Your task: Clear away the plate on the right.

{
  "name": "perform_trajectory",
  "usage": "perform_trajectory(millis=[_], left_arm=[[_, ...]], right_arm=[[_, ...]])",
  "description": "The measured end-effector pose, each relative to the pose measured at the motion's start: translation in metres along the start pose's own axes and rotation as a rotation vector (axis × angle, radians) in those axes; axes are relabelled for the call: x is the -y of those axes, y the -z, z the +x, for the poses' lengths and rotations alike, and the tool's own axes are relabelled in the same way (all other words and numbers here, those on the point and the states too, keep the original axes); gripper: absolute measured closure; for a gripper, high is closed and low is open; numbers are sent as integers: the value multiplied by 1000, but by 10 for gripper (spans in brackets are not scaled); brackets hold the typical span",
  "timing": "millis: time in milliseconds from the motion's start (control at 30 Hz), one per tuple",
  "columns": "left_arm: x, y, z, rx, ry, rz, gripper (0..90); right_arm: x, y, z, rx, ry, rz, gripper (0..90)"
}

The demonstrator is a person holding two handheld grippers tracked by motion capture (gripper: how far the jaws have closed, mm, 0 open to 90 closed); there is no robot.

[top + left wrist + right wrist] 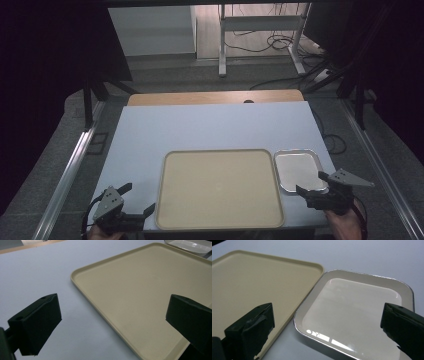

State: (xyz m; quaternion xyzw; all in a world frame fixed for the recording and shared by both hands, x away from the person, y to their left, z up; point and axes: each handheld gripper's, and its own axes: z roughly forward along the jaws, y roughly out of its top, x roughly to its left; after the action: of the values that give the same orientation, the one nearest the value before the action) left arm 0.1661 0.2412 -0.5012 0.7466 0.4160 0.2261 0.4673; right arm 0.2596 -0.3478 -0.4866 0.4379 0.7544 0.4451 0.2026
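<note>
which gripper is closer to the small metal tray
Right. The right gripper sits at the near edge of the metal tray, jaws open and facing it. The left gripper is across the table, by the near left corner of the beige tray.

beige tray cut off right, bottom edge
</note>
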Motion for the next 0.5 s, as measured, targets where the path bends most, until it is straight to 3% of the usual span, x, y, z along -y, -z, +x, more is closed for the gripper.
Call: perform_trajectory(millis=[500], left_arm=[[0, 0, 0, 0, -2, 2, 0]], right_arm=[[-8, -6, -12, 16, -15, 10, 0]])
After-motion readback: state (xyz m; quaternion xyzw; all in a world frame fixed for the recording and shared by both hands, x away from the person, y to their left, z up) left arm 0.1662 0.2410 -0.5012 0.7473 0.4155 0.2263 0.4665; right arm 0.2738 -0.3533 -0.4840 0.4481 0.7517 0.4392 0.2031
